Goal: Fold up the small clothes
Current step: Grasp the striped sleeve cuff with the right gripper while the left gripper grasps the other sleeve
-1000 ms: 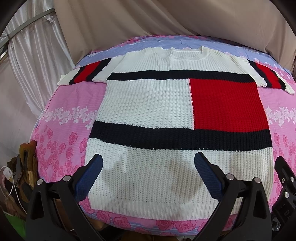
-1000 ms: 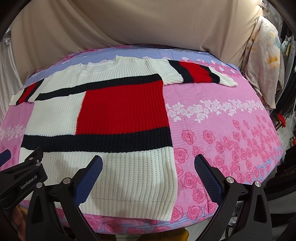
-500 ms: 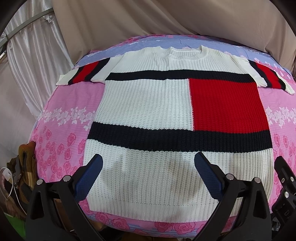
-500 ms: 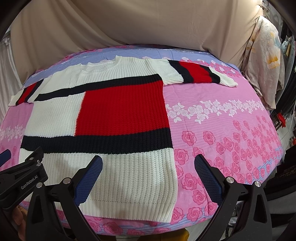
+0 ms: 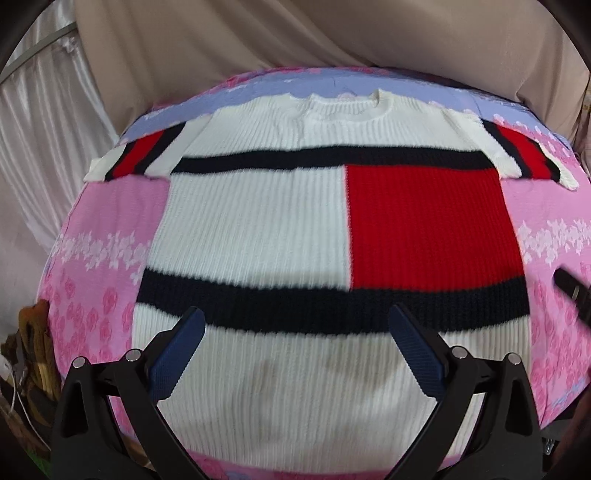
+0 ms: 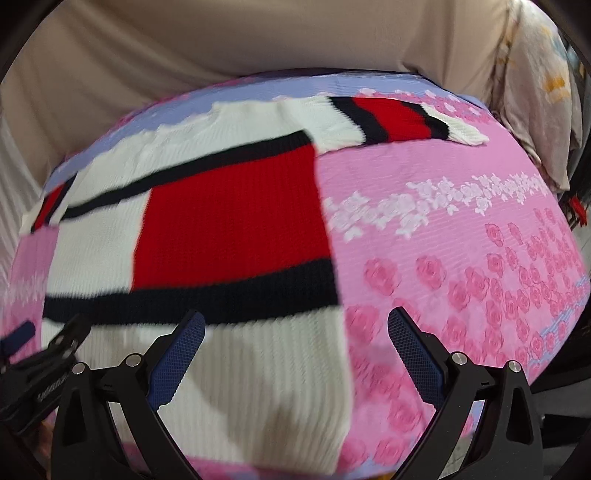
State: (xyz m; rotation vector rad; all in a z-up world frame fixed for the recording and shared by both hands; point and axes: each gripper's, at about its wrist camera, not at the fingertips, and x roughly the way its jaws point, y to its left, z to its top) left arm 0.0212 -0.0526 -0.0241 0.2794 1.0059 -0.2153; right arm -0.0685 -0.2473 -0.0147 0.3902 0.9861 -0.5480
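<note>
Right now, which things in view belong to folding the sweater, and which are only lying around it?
For the job:
- knit sweater, flat, unfolded
- left gripper, open above the hem
- right gripper, open over the sweater's right edge

Lying about:
- pink floral bedsheet under the sweater
- beige backdrop cloth
- floral cloth hanging at right
- brown object at left, unclear

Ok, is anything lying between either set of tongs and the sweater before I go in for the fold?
Nothing visible does. The sweater lies flat and bare on the floral bedsheet, directly ahead of the open left tongs. The open right tongs straddle its right edge with nothing between them.
</note>
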